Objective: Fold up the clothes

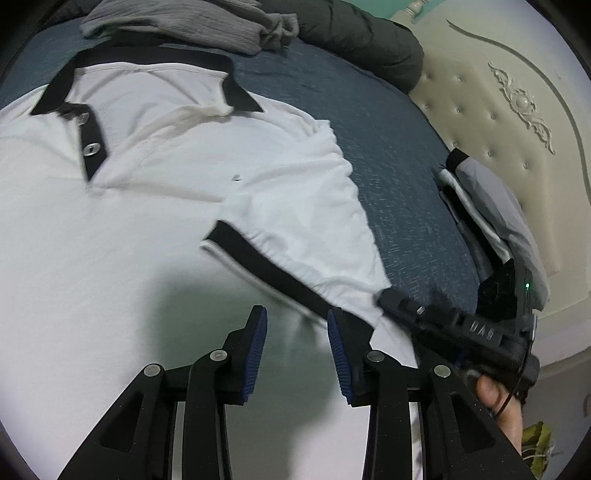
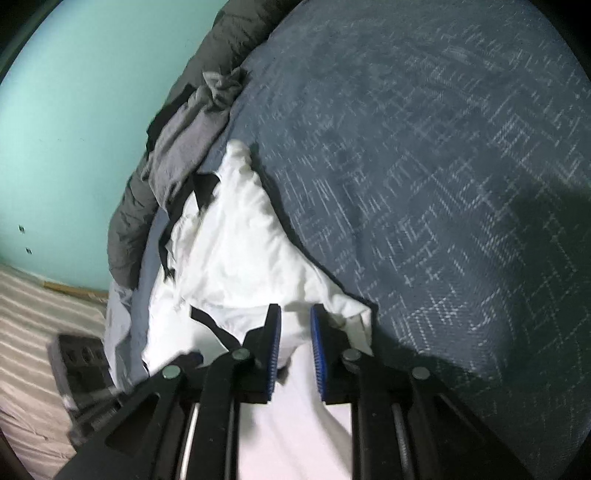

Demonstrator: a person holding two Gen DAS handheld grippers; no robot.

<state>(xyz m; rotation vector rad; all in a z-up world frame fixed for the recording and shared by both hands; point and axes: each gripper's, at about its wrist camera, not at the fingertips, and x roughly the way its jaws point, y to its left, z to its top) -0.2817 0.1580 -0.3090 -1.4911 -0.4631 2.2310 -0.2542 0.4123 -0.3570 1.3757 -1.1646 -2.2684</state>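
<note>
White cotton with black trim makes up the polo shirt (image 1: 155, 192), which lies face up on the dark blue woven bedspread (image 1: 388, 147), collar toward the far side and the button placket showing. Its one visible short sleeve (image 1: 295, 221), edged with a black cuff band, is turned inward over the chest.

The left gripper (image 1: 297, 325) hovers above the shirt's front just below that cuff, its jaws apart with nothing between the blue pads. The right gripper (image 2: 295, 325) is nearly closed and seems clamped on a bunched edge of the white fabric at the shirt's side, next to the bare bedspread; the left wrist view shows its black body reaching in at the cuff's end, with a thumb (image 1: 491, 391) on the handle.

As a judgement, the fold is in an early stage: one sleeve is brought in, while the body is still spread flat and no lengthwise or crosswise fold shows. The other sleeve is out of view, so its state cannot be told.

A rumpled grey garment (image 1: 192, 26) and a dark quilted jacket (image 1: 369, 44) lie beyond the collar, apparently unfolded. A folded pile of grey and white clothes (image 1: 495, 214) sits by the cream tufted headboard (image 1: 498, 110). No basket or other container is visible.
</note>
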